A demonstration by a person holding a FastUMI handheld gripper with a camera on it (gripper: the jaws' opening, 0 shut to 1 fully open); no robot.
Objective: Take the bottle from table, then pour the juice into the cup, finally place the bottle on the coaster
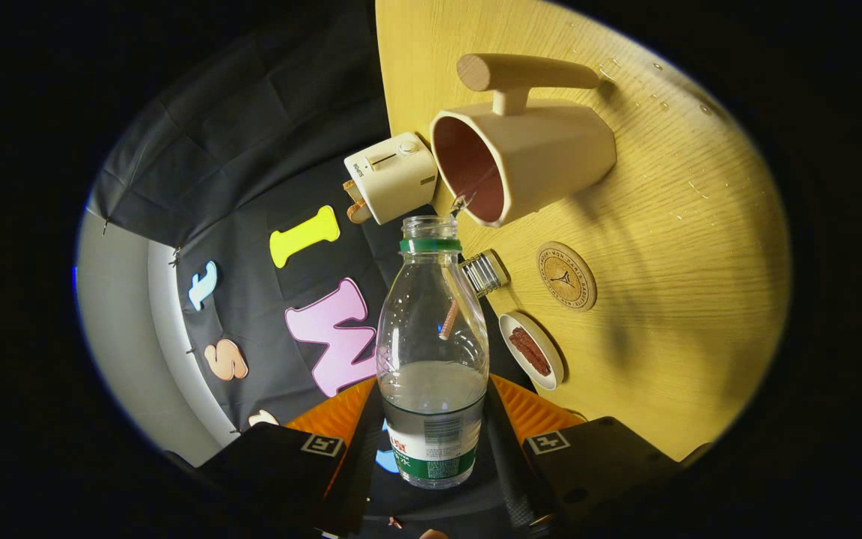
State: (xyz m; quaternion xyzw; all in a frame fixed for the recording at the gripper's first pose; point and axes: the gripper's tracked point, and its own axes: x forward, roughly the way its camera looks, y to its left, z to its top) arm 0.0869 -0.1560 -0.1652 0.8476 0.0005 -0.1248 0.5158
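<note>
The gripper (431,442) has its two fingers pinching the bottle (432,352), one finger pressed on each side of its lower part. The bottle is clear plastic with a green ring at its neck and no cap on. It sits between the fingers and points out ahead of them, and it has some clear liquid near its bottom half.

The whole scene looks tipped over sideways. The open mouth of the bottle is right at the rim of the cup (524,161), which is a pale cup with a dark reddish inside and a thick handle. A thin stream of liquid goes from the bottle mouth into the cup.

The cup stands on the wooden table (670,314), just beyond the bottle tip. The round coaster (566,275) lies on the table near the cup, with nothing on it. Near the coaster is a small white dish (531,350) with brown sticks in it. A little toy toaster (393,177) stands just beside the cup. A small ribbed cap (485,271) lies next to the bottle neck
</note>
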